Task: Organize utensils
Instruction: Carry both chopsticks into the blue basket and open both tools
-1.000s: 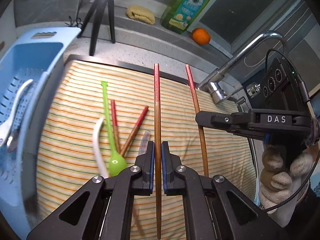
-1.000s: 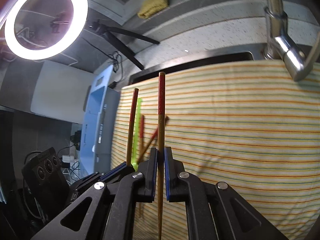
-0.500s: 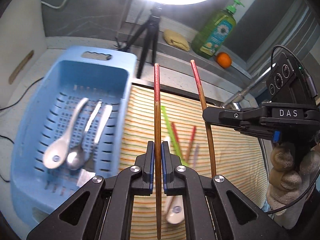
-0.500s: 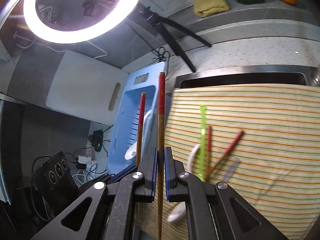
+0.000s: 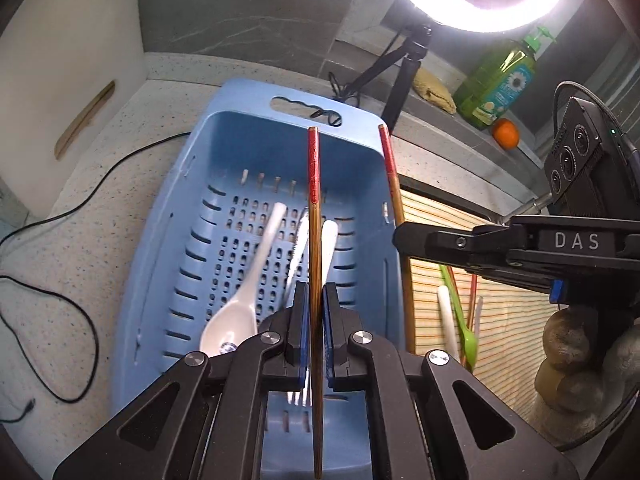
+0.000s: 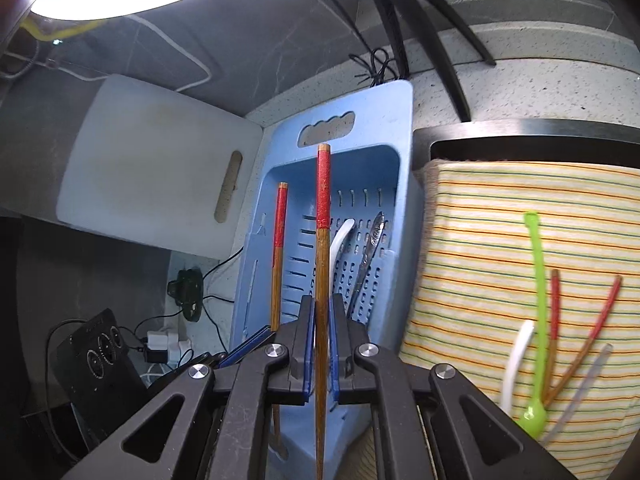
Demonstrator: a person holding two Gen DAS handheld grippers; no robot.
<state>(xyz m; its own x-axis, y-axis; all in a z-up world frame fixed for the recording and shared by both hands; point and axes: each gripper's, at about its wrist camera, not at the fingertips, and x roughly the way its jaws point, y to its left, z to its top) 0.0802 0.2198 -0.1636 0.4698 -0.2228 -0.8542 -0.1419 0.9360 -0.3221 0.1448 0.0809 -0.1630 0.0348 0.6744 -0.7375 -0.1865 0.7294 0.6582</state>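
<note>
Your left gripper (image 5: 315, 322) and right gripper (image 6: 320, 344) each clamp one chopstick (image 5: 313, 208) above the blue basket (image 5: 160, 240); your right tool reads "DAS".

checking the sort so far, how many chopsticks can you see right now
4: one clamped in the left gripper, one clamped in the right gripper, both over the blue basket, and two lying crossed on the striped cloth. More could be hidden behind the grippers.

Blue basket, striped cloth
Red-tipped brown chopstick (image 5: 314, 240) between the jaws; pale-blue basket (image 5: 160, 248) beyond them; yellow-orange-green striped cloth (image 6: 500, 248) right
</note>
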